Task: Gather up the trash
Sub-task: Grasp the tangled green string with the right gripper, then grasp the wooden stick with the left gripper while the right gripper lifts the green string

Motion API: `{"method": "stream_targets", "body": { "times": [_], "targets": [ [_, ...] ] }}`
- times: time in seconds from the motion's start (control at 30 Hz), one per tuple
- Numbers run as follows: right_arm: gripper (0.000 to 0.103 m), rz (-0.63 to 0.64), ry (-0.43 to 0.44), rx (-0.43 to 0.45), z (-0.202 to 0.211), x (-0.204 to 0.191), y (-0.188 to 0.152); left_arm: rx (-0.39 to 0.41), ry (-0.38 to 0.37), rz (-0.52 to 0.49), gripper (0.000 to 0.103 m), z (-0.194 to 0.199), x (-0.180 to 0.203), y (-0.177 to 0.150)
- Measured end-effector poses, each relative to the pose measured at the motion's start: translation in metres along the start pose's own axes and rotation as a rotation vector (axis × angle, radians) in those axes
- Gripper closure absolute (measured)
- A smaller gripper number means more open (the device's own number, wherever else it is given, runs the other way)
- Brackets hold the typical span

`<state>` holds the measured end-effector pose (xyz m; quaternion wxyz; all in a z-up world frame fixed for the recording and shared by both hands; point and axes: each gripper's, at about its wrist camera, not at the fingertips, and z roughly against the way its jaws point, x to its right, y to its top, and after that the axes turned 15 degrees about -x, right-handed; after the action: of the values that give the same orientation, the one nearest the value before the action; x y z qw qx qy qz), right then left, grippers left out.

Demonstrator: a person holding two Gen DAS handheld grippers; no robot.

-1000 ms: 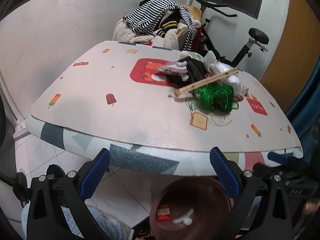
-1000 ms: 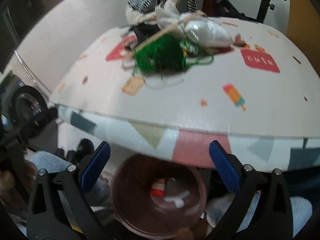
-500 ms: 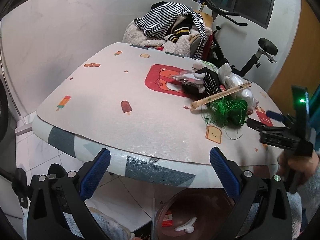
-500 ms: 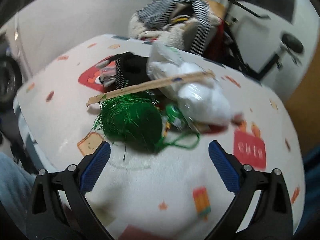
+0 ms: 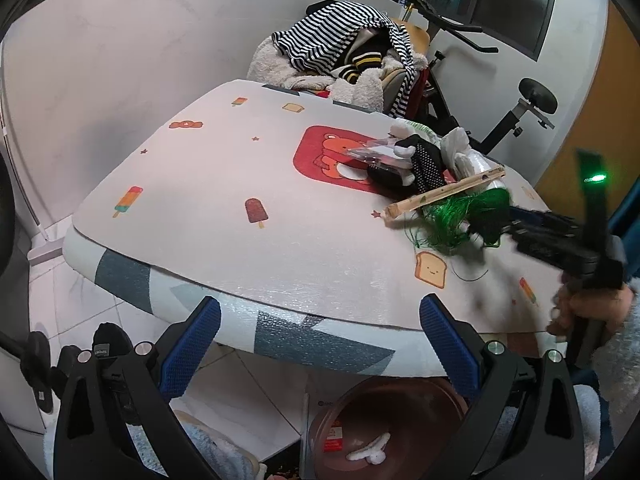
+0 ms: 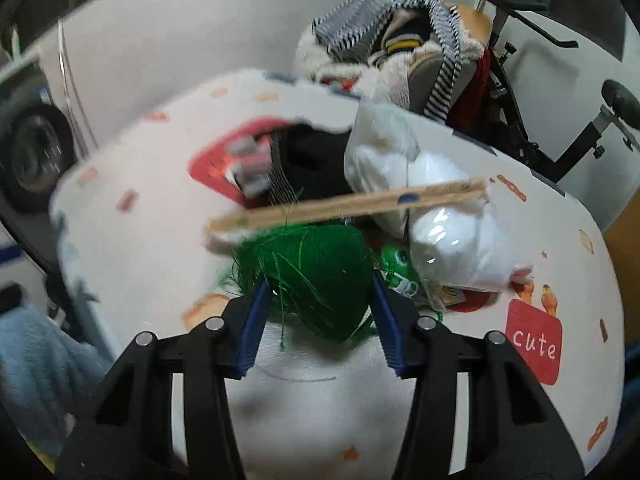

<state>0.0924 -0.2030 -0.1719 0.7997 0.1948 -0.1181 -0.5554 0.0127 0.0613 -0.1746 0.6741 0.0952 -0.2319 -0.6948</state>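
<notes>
Table [image 5: 280, 248] w/ cartoon mat holds trash pile at far right. Green thread wad [image 6: 316, 276] sits btwn right gripper [image 6: 318, 316] pads, jaws closing on it, contact unclear. Looks light, soft, tangly; grab the dense middle. Stick [image 6: 348, 204] rests just behind. Left gripper [image 5: 320, 344] spread wide, empty, above bin [image 5: 384, 432].

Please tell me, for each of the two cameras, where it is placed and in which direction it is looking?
Left wrist: on the left gripper, held low before the table edge, looking across it; open blue-padded fingers, the brown trash bin below, and the right gripper at the pile.
Right wrist: on the right gripper, over the table, close to the trash pile; its fingers flank the green thread ball.
Shared: the thread ball, wooden stick, white plastic bag, striped clothes.
</notes>
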Motion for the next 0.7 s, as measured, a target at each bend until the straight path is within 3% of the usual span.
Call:
{"method": "stream_targets", "body": {
  "times": [0.2,0.4,0.47,0.6,0.7],
  "targets": [
    [0.053,-0.139,0.072,0.215,0.088,0.031,-0.015,-0.009,-0.034,0.011,0.006,-0.002,0.001,0.001],
    [0.053,-0.296,0.079,0.399,0.158,0.070,-0.032,-0.017,-0.058,-0.003,0.006,-0.004,0.008,0.002],
    [0.053,-0.318,0.074,0.414,0.166,0.076,-0.038,-0.020,-0.070,-0.011,0.006,-0.005,0.011,0.003],
    [0.053,-0.300,0.009,0.339,0.158,0.074,-0.045,-0.031,-0.086,-0.008,0.006,-0.009,0.013,0.006],
    [0.053,-0.301,0.041,0.322,0.152,0.073,-0.053,-0.066,-0.134,0.023,0.022,-0.016,0.011,0.012]
  ]
}}
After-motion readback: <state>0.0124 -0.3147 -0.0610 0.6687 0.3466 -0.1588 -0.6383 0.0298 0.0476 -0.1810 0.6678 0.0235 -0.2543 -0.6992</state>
